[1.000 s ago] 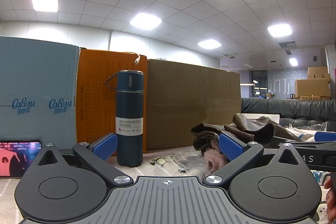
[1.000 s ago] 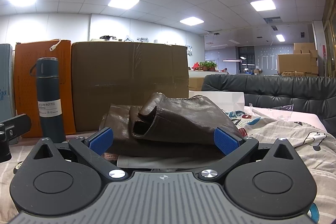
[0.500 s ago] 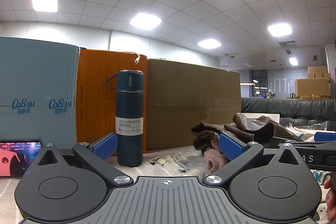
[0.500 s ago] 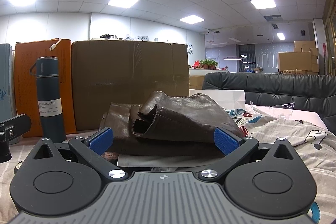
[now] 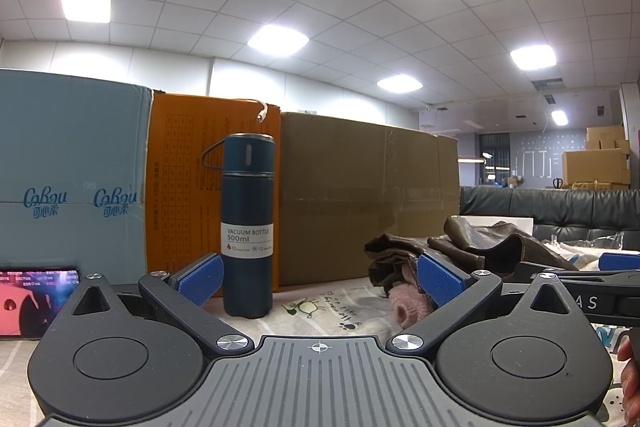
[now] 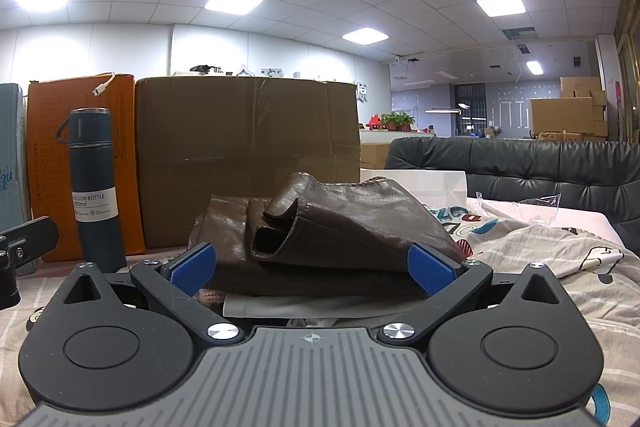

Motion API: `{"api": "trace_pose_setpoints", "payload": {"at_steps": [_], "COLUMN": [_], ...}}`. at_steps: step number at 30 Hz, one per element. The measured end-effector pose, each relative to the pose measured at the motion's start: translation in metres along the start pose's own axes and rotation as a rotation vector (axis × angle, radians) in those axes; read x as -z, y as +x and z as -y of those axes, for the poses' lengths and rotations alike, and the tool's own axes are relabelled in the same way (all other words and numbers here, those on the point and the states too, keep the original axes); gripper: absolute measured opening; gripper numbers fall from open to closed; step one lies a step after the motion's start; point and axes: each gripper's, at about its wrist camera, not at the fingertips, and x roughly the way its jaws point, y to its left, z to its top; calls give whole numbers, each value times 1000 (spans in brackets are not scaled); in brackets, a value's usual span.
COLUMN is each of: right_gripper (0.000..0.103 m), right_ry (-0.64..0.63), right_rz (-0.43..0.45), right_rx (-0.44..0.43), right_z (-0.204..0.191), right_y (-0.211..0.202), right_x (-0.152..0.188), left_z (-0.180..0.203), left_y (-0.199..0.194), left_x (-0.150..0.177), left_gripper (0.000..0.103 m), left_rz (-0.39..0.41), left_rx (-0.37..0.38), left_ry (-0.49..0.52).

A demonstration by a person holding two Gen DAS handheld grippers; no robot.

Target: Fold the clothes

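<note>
A brown cardboard box (image 6: 248,163) stands behind everything, with an orange box (image 5: 180,187) touching its left side. In front of the brown box lies the brown leather garment (image 6: 332,227), crumpled in a heap on the printed cloth (image 6: 560,267). A blue vacuum bottle (image 5: 248,227) stands upright before the box's left edge. The right gripper (image 6: 312,269) sits released, jaws spread just before the garment. The left gripper (image 5: 318,279) is likewise spread wide, grasping nothing.
</note>
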Motion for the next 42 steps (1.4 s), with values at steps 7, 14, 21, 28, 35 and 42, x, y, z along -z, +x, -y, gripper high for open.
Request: {"api": "trace_pose_setpoints", "payload": {"at_steps": [7, 14, 21, 28, 35, 42], "right_gripper": [103, 103, 103, 103, 103, 103], "right_ry": [5, 8, 10, 13, 14, 14], "right_rz": [1, 0, 0, 0, -2, -4], "right_rx": [3, 4, 7, 8, 10, 11], "right_z": [1, 2, 1, 2, 2, 2], "right_y": [0, 0, 0, 0, 0, 0], "right_x": [0, 0, 0, 1, 0, 0], "left_z": [-1, -1, -1, -1, -1, -1], "left_y": [1, 1, 1, 0, 0, 0], "left_x": [0, 0, 0, -1, 0, 0], "left_gripper": [103, 103, 103, 103, 103, 103], "left_rz": [1, 0, 0, 0, 0, 1], "left_rx": [0, 0, 1, -1, -1, 0], "left_ry": [-1, -1, -2, -2, -1, -2]}}
